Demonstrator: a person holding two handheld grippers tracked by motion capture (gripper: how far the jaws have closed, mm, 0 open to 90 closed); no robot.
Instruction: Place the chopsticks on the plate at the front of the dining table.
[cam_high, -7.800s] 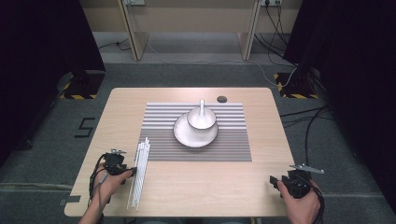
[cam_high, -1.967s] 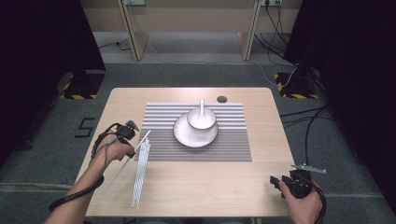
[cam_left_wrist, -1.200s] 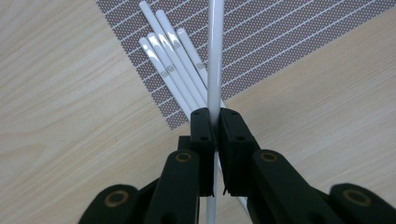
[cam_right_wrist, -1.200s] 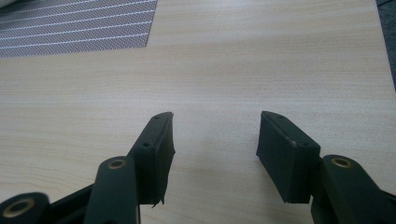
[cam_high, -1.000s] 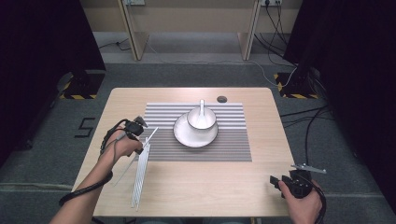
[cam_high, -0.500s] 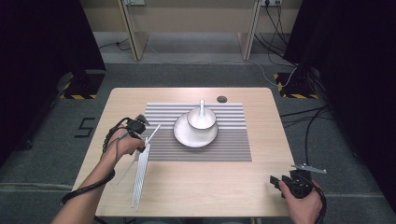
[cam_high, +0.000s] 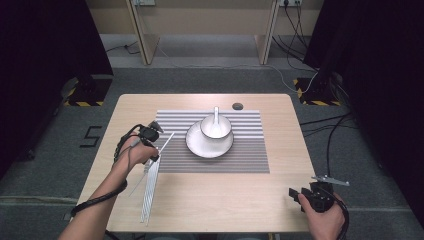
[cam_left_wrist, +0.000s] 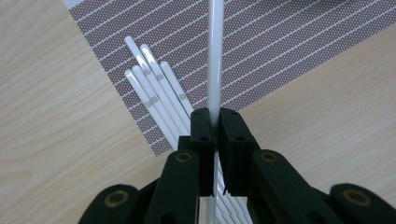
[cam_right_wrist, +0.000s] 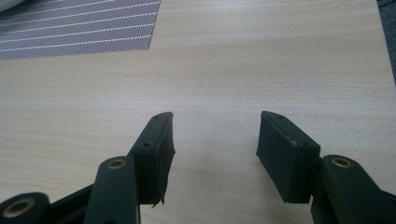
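My left gripper (cam_high: 151, 141) is shut on one thin white stick (cam_high: 167, 140), by the left edge of the striped placemat (cam_high: 250, 150). In the left gripper view the stick (cam_left_wrist: 215, 56) runs straight up from between the closed pads of the left gripper (cam_left_wrist: 214, 126). Its far end points over the mat. Below it lies a bundle of several white sticks (cam_left_wrist: 154, 88), which stretches toward the near edge of the table (cam_high: 150, 192). My right gripper (cam_high: 296, 196) rests at the near right corner, open with nothing between its fingers (cam_right_wrist: 215, 140).
A white bowl (cam_high: 222, 131) holding a spoon (cam_high: 216, 112) stands on a white plate (cam_high: 200, 149) in the middle of the placemat. A small black round thing (cam_high: 237, 105) lies at the far edge of the wooden table (cam_high: 225, 200).
Since the earliest frame the left hand left the near-left edge and took one stick from the bundle. Over the last second it shifted slightly toward the placemat with the stick. The right hand stayed put.
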